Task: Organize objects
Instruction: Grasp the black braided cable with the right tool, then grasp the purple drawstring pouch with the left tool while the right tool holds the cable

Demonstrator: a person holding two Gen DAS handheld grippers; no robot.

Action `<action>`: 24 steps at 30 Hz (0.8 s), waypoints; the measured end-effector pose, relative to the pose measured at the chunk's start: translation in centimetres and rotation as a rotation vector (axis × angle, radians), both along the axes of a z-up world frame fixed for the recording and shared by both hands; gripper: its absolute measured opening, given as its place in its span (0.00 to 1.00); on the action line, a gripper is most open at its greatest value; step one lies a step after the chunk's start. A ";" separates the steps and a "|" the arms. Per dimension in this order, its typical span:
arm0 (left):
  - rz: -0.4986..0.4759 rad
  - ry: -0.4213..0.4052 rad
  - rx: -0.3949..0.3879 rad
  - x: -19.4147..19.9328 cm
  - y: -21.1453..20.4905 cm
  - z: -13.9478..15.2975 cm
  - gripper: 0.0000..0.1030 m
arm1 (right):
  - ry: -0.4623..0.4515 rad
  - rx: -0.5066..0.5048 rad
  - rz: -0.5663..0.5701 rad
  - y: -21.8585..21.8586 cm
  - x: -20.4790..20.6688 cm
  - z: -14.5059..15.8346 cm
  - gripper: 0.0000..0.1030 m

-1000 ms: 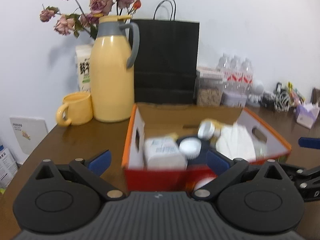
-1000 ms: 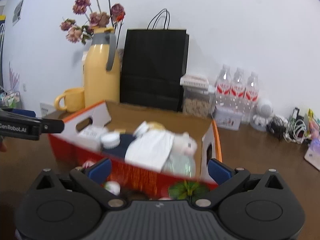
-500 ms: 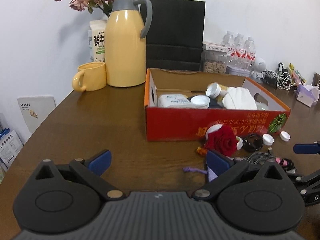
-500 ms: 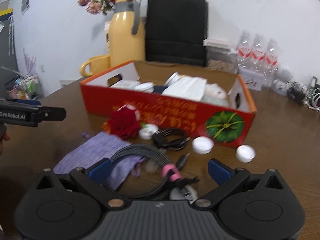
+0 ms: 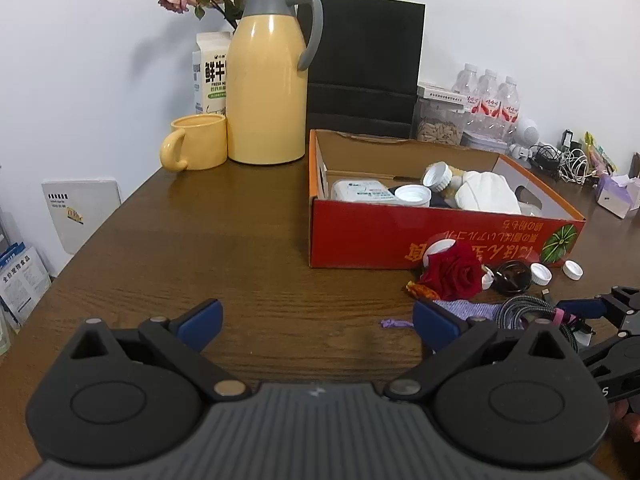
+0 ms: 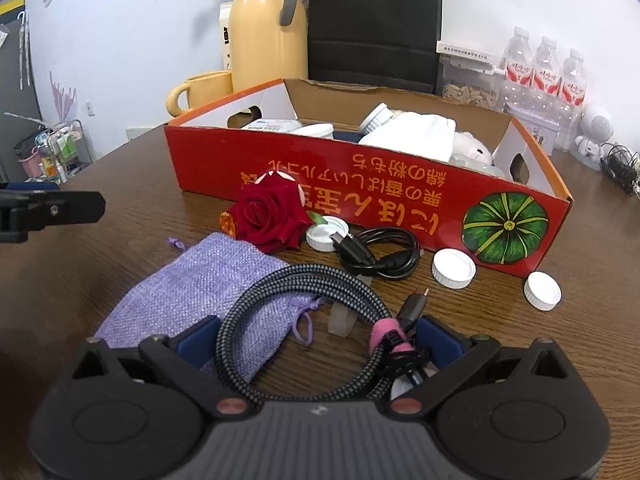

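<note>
A: Right wrist view, and the right claw (image 6: 316, 340) is spread wide, low over the surface (image 6: 560, 360), with the braided cable (image 6: 296, 280) coiled right between its fingers.

B: Not pinching it, then?

A: No, nothing pinched; the blue pads sit either side of the coil, and the pink strap (image 6: 384, 332) lies just inside the right pad.

B: So the step looks like picking up that cable for the box (image 6: 360, 184)?

A: That's my read. To do it well, I'd close across the strapped bundle, where the loops are bound, so the coil lifts as one piece and doesn't unravel.

B: Any snags?

A: The purple pouch (image 6: 192, 292) lies under the coil's left side, so a wide bite could drag the cloth along. The black cable (image 6: 380, 252), the rose (image 6: 268, 212) and the white caps (image 6: 453, 268) lie further on, between the claw and the box.

B: And the left side?

A: Left claw (image 5: 316, 320) is spread too, empty, hanging above bare wood. From there the box (image 5: 400, 240) sits ahead to the right, the rose (image 5: 454, 272) near its front wall, and the braided cable (image 5: 524, 308) well off to the right by the other claw.
</note>
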State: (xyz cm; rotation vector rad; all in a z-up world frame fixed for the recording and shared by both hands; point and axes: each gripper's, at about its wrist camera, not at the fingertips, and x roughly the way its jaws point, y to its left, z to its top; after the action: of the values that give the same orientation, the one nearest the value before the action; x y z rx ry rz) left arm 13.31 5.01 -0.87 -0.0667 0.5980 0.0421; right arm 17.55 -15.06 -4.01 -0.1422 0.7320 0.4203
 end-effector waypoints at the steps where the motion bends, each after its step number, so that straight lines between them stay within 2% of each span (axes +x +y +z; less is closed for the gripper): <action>1: -0.001 0.001 -0.001 0.0 0.0 -0.1 1.00 | -0.007 0.003 -0.003 0.0 -0.1 -0.1 1.00; 16: -0.001 0.042 -0.006 0.3 0.0 -1.0 1.00 | -0.069 0.026 -0.002 0.0 -1.3 0.0 0.98; 24: -0.019 0.065 -0.006 0.4 -1.0 -0.8 1.00 | -0.168 0.042 -0.012 -0.5 -2.6 0.9 0.98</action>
State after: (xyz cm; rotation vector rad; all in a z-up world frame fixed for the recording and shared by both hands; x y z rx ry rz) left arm 13.73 3.99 -1.70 -0.0655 0.6639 0.0242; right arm 14.92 -15.52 -3.10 -0.1316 0.5579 0.4066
